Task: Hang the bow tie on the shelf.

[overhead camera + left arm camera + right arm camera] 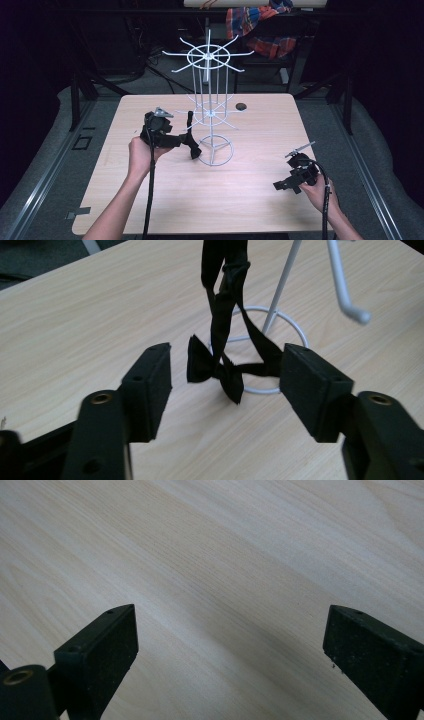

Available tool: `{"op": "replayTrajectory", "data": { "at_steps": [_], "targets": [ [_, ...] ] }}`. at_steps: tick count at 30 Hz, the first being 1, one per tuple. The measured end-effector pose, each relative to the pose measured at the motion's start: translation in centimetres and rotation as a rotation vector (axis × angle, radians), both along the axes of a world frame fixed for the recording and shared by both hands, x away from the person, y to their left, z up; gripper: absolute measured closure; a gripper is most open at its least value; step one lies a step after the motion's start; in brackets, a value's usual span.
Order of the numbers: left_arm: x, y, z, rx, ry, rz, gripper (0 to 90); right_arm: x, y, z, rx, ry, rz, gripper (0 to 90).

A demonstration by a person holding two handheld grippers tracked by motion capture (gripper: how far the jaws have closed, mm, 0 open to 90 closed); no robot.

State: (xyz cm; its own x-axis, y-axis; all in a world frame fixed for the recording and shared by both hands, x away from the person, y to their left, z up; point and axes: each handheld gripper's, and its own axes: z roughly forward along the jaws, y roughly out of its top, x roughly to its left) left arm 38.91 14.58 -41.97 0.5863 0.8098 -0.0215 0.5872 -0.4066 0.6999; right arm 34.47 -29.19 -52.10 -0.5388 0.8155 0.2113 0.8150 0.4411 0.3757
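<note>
A black bow tie (216,369) hangs by its strap (225,275) from a lower hook of the white wire rack (210,100), its bow dangling just above the table beside the rack's ring base (216,150). My left gripper (184,140) points right at the bow. In the left gripper view this gripper (227,354) stands open, and the bow hangs just beyond its pads (150,385), untouched. My right gripper (279,186) rests low near the table's right front. Its jaws stand wide, so the right gripper (230,630) is open over bare wood.
The light wooden table (150,200) ends close behind the rack. A small dark round spot (241,106) lies near the far edge. The rack's upper hooks (235,52) spread wide above. A plaid cloth (260,25) hangs in the dark background.
</note>
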Motion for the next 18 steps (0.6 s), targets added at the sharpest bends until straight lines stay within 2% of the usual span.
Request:
{"op": "replayTrajectory", "data": {
  "at_steps": [3,8,9,15,17,18],
  "targets": [
    [-0.5,0.7,0.0,0.001,0.006,0.002,26.7,0.0,-0.1,0.1,-0.026,0.002,0.015,7.1],
    [-1.5,1.9,0.1,0.011,0.011,0.012,16.7,0.0,0.1,0.1,-0.011,0.004,0.009,7.1],
    [-1.7,2.2,0.1,0.012,0.012,0.014,16.2,0.0,0.1,0.1,-0.023,0.002,0.011,7.1],
    [-2.8,3.7,-0.1,0.025,0.021,0.037,13.3,0.0,0.1,0.0,-0.014,0.008,0.016,7.1],
    [-3.2,4.2,-0.2,0.034,0.03,0.043,11.7,-0.1,0.3,-0.1,-0.015,-0.008,-0.01,7.1],
    [-3.4,4.4,-0.4,0.035,0.031,0.048,10.9,0.0,0.2,0.0,-0.024,0.003,0.013,7.1]
  ]
}}
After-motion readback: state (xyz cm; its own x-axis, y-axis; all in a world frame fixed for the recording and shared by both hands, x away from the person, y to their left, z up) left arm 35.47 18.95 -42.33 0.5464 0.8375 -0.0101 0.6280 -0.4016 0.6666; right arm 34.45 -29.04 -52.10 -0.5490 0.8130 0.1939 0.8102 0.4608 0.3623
